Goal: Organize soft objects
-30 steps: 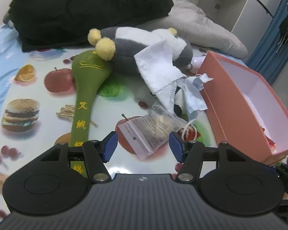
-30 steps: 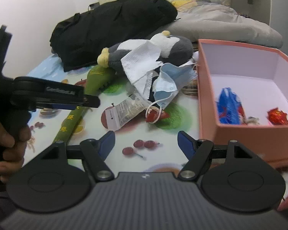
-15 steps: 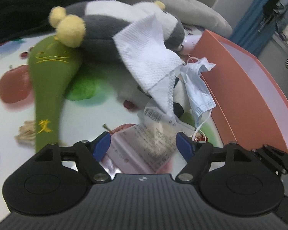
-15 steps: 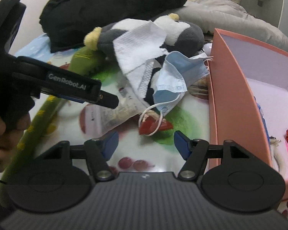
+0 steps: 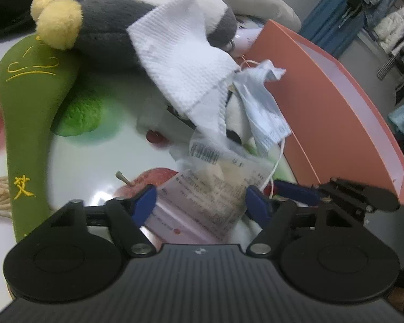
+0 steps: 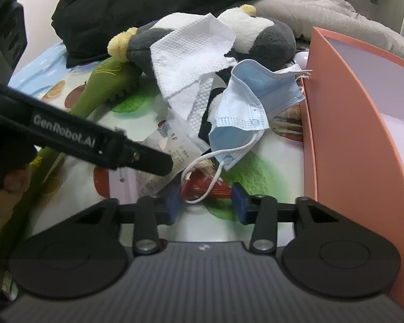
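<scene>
Now both grippers have closed in on the pile. The left gripper (image 5: 199,204), spread wide, straddles the clear printed plastic packet (image 5: 212,188) on the fruit-print table (image 5: 99,172); the right gripper (image 6: 206,204), narrowed but unclamped, brackets the red wrapper (image 6: 202,188) beside the salmon-pink cardboard box (image 6: 344,123), so pickups look imminent.

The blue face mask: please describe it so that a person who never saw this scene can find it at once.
Find the big salmon-pink box; the heap of soft things lies against its outer wall. The blue face mask is crumpled at the edge nearest the box, below the white paper towel on the grey plush toy. Only it is pale blue, pleated, with white ear loops.
</scene>
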Demonstrator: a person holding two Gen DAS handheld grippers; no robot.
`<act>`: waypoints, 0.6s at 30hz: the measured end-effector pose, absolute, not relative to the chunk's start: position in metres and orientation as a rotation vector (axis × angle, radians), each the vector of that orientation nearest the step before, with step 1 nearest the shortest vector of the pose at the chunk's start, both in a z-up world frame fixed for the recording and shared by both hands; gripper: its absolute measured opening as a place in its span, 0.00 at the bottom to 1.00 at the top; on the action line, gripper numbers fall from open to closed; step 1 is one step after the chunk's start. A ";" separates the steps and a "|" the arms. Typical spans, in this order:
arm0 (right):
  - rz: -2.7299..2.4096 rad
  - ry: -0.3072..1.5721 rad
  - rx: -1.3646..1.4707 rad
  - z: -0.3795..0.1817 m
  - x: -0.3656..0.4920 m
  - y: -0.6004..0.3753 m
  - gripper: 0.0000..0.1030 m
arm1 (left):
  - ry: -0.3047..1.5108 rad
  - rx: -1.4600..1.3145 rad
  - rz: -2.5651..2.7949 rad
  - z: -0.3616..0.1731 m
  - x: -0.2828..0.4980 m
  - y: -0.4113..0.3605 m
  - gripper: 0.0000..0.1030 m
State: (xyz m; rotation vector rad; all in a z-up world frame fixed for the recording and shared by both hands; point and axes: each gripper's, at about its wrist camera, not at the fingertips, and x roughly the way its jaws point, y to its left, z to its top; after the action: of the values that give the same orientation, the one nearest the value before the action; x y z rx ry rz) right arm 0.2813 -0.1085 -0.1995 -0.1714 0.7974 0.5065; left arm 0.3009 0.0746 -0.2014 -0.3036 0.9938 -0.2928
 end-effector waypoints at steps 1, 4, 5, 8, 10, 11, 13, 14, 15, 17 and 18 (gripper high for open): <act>0.505 0.795 -0.177 -0.199 0.280 -0.109 0.41 | 0.992 -0.297 -0.292 -0.201 0.299 0.073 0.67; 0.512 0.801 -0.176 -0.198 0.276 -0.110 0.39 | 1.013 -0.333 -0.309 -0.204 0.294 0.069 0.43; 0.515 0.801 -0.177 -0.197 0.273 -0.110 0.37 | 1.013 -0.332 -0.301 -0.205 0.291 0.068 0.33; 0.524 0.805 -0.174 -0.195 0.269 -0.111 0.21 | 1.024 -0.337 -0.280 -0.207 0.281 0.066 0.12; 0.532 0.825 -0.160 -0.196 0.266 -0.113 0.10 | 1.017 -0.334 -0.260 -0.207 0.274 0.065 0.08; 0.532 0.829 -0.156 -0.196 0.264 -0.114 0.10 | 1.013 -0.337 -0.251 -0.207 0.270 0.065 0.07; 0.535 0.839 -0.155 -0.198 0.260 -0.115 0.10 | 1.011 -0.359 -0.228 -0.208 0.262 0.068 0.05; 0.538 0.841 -0.148 -0.198 0.257 -0.116 0.10 | 1.007 -0.367 -0.209 -0.207 0.258 0.070 0.04; 0.543 0.842 -0.144 -0.198 0.255 -0.117 0.10 | 1.003 -0.371 -0.188 -0.206 0.253 0.071 0.03; 0.546 0.844 -0.144 -0.196 0.250 -0.118 0.09 | 0.998 -0.371 -0.157 -0.204 0.246 0.074 0.03; 0.549 0.846 -0.138 -0.195 0.248 -0.119 0.09 | 0.995 -0.377 -0.137 -0.203 0.241 0.075 0.03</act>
State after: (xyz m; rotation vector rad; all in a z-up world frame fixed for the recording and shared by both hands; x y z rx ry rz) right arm 0.2485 -0.1188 -0.1953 -0.1376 0.8459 0.5495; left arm 0.2408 0.0754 -0.2025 -0.3769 0.9950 -0.1369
